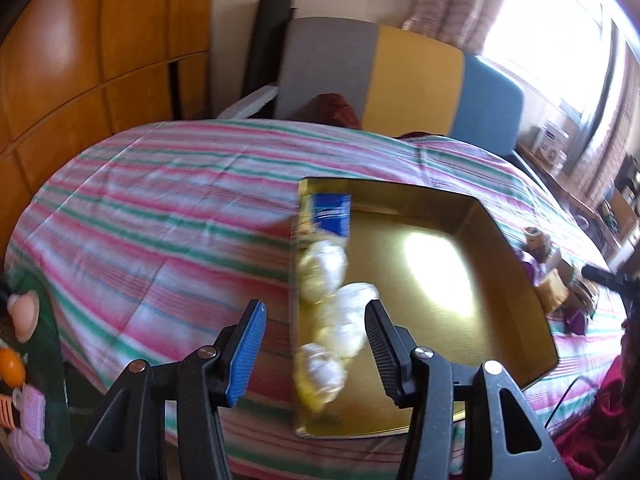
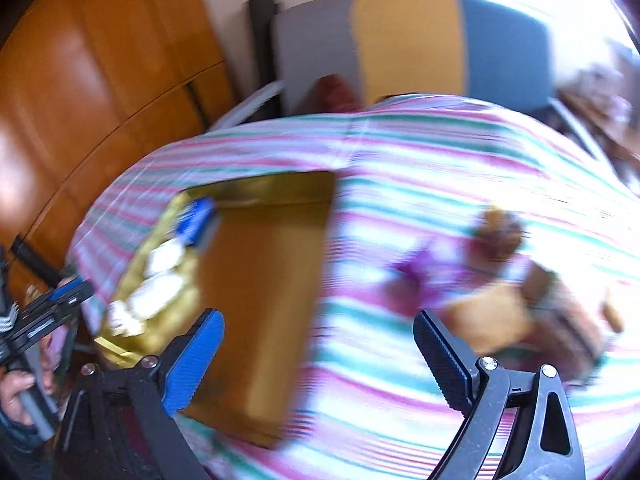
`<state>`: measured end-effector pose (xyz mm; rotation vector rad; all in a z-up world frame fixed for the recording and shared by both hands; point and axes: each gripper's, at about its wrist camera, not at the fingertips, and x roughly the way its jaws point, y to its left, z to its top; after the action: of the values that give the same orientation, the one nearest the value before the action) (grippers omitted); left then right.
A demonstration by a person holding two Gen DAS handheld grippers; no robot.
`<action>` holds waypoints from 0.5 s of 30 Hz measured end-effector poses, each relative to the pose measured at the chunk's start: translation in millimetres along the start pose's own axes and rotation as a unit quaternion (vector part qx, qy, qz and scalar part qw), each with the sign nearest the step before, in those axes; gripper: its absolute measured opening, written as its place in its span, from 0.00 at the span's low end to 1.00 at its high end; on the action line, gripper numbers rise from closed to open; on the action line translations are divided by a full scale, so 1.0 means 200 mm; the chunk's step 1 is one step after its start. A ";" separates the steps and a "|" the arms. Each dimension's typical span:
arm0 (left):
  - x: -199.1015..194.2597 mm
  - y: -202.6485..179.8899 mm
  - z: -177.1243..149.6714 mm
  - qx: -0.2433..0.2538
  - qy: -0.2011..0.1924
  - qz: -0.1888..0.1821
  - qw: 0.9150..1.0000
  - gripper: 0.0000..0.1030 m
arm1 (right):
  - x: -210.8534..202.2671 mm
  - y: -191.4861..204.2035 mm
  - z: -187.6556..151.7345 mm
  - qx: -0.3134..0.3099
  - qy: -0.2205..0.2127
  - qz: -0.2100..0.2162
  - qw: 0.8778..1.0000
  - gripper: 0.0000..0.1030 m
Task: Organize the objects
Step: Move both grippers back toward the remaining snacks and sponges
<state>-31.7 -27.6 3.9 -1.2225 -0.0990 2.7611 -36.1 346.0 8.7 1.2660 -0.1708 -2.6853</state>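
Note:
A gold box [image 1: 440, 304] lies open on the striped bed cover [image 1: 160, 216]. Along its left wall sit several white wrapped balls [image 1: 324, 266] and a blue packet [image 1: 332, 214]. My left gripper [image 1: 316, 344] is open, just above the near balls, holding nothing. In the blurred right wrist view the gold box [image 2: 260, 280] is at centre left with the white balls [image 2: 160, 280] and blue packet [image 2: 198, 220]. My right gripper [image 2: 320, 364] is open and empty over the cover, between the box and a pile of purple and tan items [image 2: 500, 292]. The left gripper [image 2: 52, 308] shows at the left edge.
A pile of small tan and purple items [image 1: 556, 280] lies right of the box. A grey, yellow and blue headboard [image 1: 412, 80] stands behind the bed. A wooden wardrobe [image 1: 80, 60] is on the left. Toys and pink items [image 1: 24, 360] sit at the lower left.

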 end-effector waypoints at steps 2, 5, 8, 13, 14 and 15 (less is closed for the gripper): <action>0.00 -0.10 0.03 0.026 -0.001 -0.013 1.000 0.50 | -0.07 -0.19 0.02 0.037 -0.019 -0.038 0.998 0.95; 0.03 -0.29 0.07 0.070 0.004 -0.047 0.996 0.51 | -0.17 -0.50 0.00 0.103 -0.051 -0.096 0.989 0.97; 0.05 -0.52 0.09 0.116 0.012 -0.089 0.989 0.56 | -0.21 -0.77 -0.06 0.183 -0.074 -0.142 0.970 0.98; 0.12 -0.86 0.12 0.165 0.040 -0.153 0.974 0.59 | -0.27 -1.06 -0.17 0.333 -0.100 -0.132 0.928 0.98; 0.15 -0.93 0.13 0.165 0.056 -0.169 0.970 0.58 | -0.28 -1.08 -0.18 0.343 -0.103 -0.132 0.924 0.98; 0.18 -0.99 0.14 0.160 0.077 -0.189 0.966 0.58 | -0.28 -1.10 -0.19 0.350 -0.103 -0.129 0.922 0.98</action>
<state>-59.9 173.6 18.0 -1.1812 0.1135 2.2415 5.6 570.9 -11.6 1.2062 -1.1582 -3.1095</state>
